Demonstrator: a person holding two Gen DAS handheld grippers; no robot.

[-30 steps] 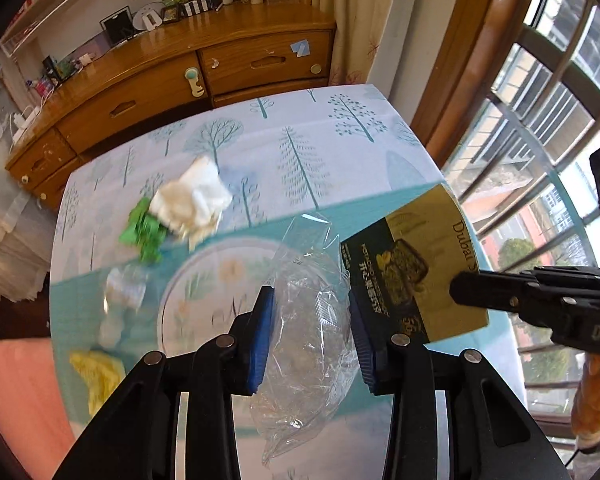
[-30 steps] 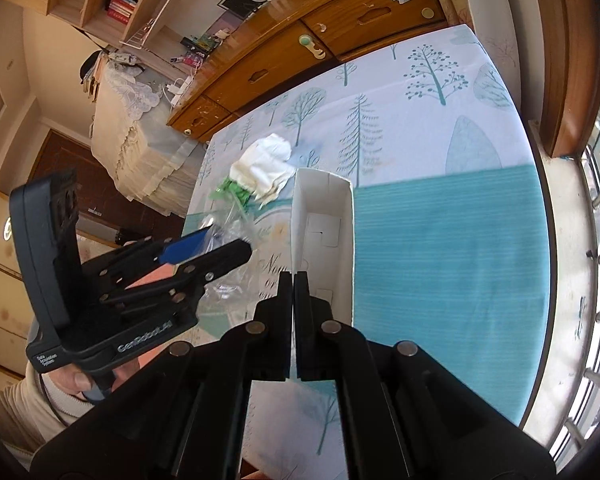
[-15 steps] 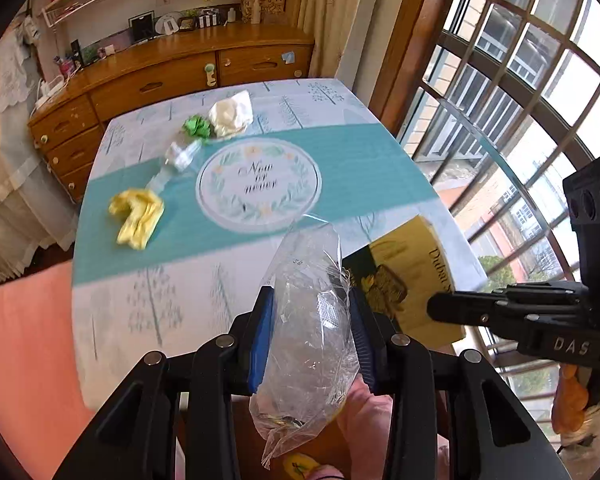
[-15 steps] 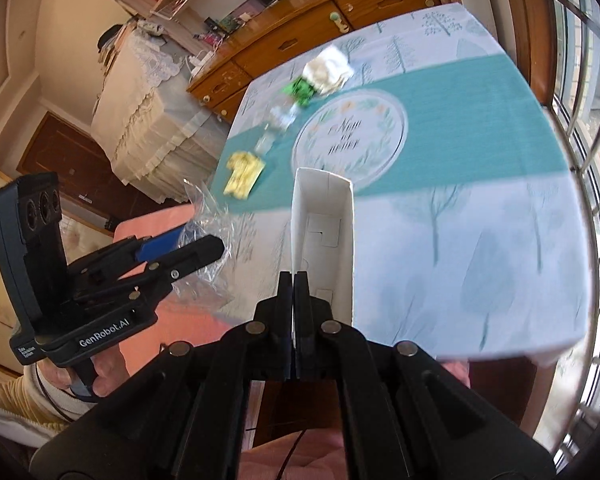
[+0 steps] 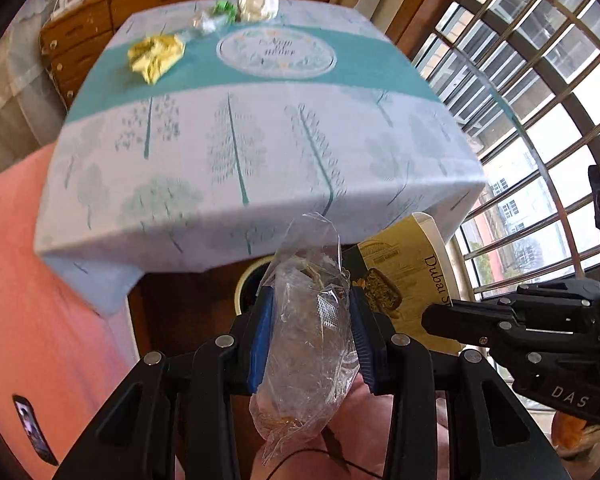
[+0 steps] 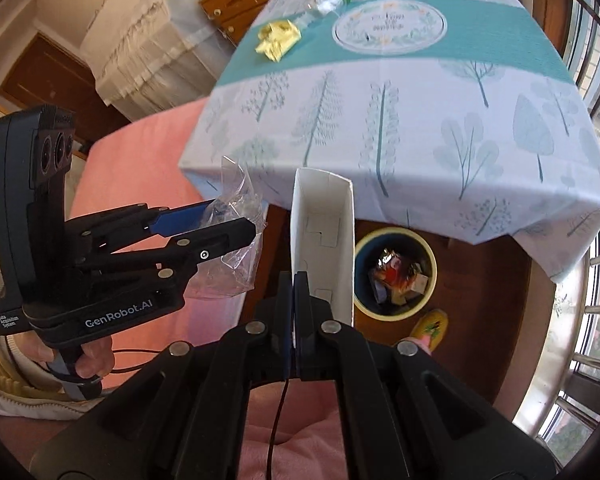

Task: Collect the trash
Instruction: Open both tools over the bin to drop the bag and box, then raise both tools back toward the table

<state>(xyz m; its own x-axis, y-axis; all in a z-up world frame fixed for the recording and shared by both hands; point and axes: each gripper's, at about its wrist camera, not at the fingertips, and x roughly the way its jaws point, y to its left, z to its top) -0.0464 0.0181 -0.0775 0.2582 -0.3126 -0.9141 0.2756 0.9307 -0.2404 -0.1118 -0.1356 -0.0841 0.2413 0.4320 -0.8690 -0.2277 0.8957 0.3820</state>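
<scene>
My left gripper (image 5: 310, 332) is shut on a crumpled clear plastic bag (image 5: 306, 344), which also shows in the right wrist view (image 6: 236, 240). My right gripper (image 6: 294, 304) is shut on the wall of an open gold and black cardboard box (image 6: 324, 240), also seen in the left wrist view (image 5: 412, 276). Both are held off the table's near edge, above the floor. A round yellow-rimmed trash bin (image 6: 394, 274) with wrappers inside stands on the floor under the table edge, just right of the box. Its rim peeks out behind the bag (image 5: 244, 284).
The table (image 5: 260, 152) has a tree-print cloth. On its far side lie a yellow crumpled wrapper (image 5: 154, 56), a clear wrapper (image 5: 204, 24), a green scrap (image 5: 226, 8) and a white tissue wad (image 5: 260, 4). A pink seat (image 5: 40, 280) is left, window bars (image 5: 540, 100) right.
Both grippers have pulled back from over the table and dropped below its near edge with the bag and box. The trash bin has come into view.
</scene>
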